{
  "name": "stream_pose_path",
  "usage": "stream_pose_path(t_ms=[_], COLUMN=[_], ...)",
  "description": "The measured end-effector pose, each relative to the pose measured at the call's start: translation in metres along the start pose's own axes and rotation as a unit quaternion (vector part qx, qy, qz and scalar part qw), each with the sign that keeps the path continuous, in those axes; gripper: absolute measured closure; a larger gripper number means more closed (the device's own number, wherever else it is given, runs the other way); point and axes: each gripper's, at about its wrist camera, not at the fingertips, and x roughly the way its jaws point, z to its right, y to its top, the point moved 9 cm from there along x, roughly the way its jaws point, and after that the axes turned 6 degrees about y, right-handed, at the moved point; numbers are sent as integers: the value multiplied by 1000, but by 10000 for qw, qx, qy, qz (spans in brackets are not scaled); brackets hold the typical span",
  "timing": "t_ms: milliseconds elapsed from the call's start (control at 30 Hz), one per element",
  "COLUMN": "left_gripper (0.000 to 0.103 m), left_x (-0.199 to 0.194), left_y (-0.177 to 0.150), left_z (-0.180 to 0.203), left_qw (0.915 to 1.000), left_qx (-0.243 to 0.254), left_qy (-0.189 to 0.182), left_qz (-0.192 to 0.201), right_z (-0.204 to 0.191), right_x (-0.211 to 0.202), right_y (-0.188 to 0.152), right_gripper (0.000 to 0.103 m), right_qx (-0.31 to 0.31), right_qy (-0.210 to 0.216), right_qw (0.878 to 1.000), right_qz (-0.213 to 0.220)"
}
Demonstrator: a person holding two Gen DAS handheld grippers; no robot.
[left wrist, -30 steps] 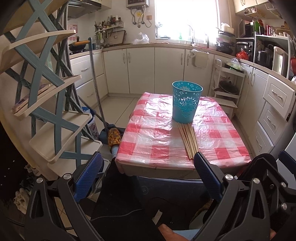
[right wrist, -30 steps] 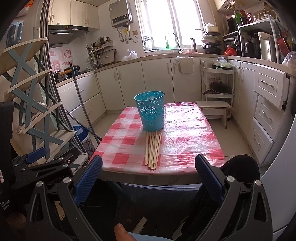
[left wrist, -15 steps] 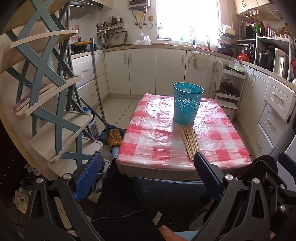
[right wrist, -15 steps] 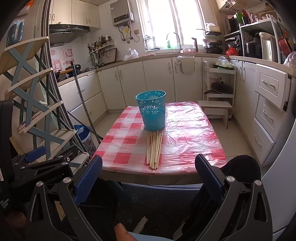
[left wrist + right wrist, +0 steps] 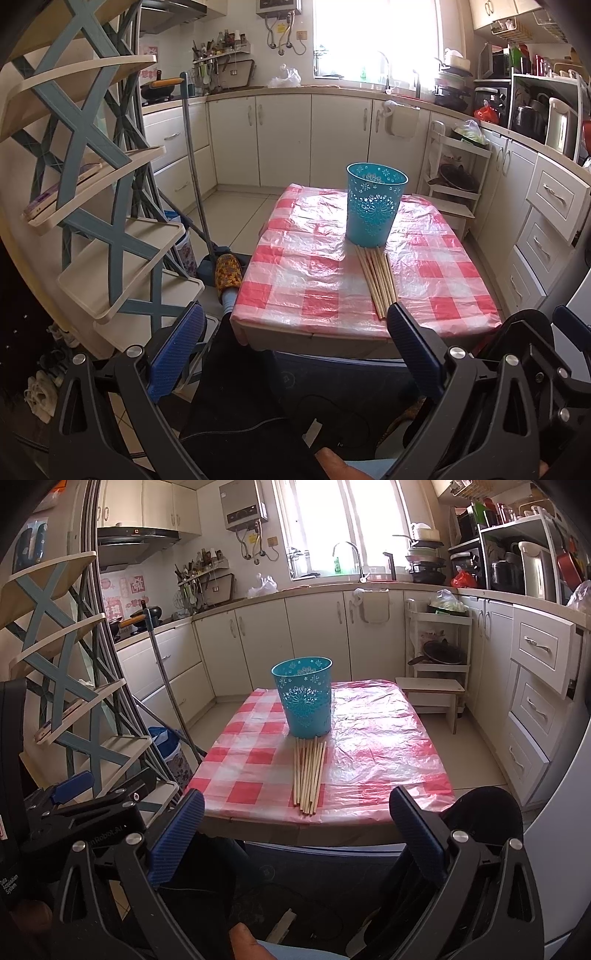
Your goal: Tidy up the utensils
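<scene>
Step in hand: the very start, by my reading; nothing is picked up yet and both grippers hang short of the near edge of the surface (image 5: pixel 369 746).
Chopsticks: a loose bundle of wooden chopsticks (image 5: pixel 309 775) lies flat on the checked cloth, far ends touching or just beside the foot of the cup, near ends close to the front edge.
Cup: a teal perforated cup (image 5: pixel 303 697) stands upright mid-surface and appears empty, though its inside is barely visible.
Left gripper (image 5: pixel 291 345): jaws spread wide apart, holding nothing, touching nothing.
Right gripper (image 5: pixel 295 823): likewise wide apart and empty, roughly centred on the bundle.
Next move: probably bring one gripper forward and down over the sticks, close on one or a few across their width, then tip them upright into the cup.
</scene>
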Motion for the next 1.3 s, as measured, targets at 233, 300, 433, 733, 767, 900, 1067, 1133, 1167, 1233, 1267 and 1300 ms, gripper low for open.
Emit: stream_pose_path(t_ms=[233,300,433,733,767,900,1067,1133,1167,1233,1267,1300], left_gripper=[8,8,8,8,8,8,8,8,8,8,8,8], left_x=[2,2,3,3,4,3,4,3,3,3,3,3], left_y=[-2,-2,-3,-3,-3,-3,-4,-4,-4,-4,-4,-4], left_z=[-1,-1,-2,-1,-2,-2,-2,-2,-1,-1,-1,-1], left_qw=[10000,10000,10000,10000,10000,10000,10000,10000,10000,10000,10000,10000], left_qx=[-12,-15,-10,-10,-8,-15,-13,-14,-12,-10,-11,-11], left_qy=[-7,-6,-9,-9,-7,-11,-11,-11,-13,-12,-14,-12], left_qz=[-19,-17,-12,-9,-6,-10,-12,-8,-5,-5,-5,-5], right_z=[1,1,0,0,0,0,0,0,0,-1,-1,-2], right_x=[2,2,3,3,2,2,2,2,2,3,3,4], right_y=[-1,-1,-2,-2,-2,-1,-1,-1,-1,-3,-5,-7], right_gripper=[7,7,7,7,7,7,7,7,7,7,7,7], right_qx=[19,22,23,19,18,17,14,17,17,14,11,7], right_qy=[6,7,11,12,12,11,13,13,12,12,14,15], right_qw=[10000,10000,10000,10000,10000,10000,10000,10000,10000,10000,10000,10000], right_qz=[-38,-36,-36,-27,-24,-21,-18,-17,-16,-30,-40,-47])
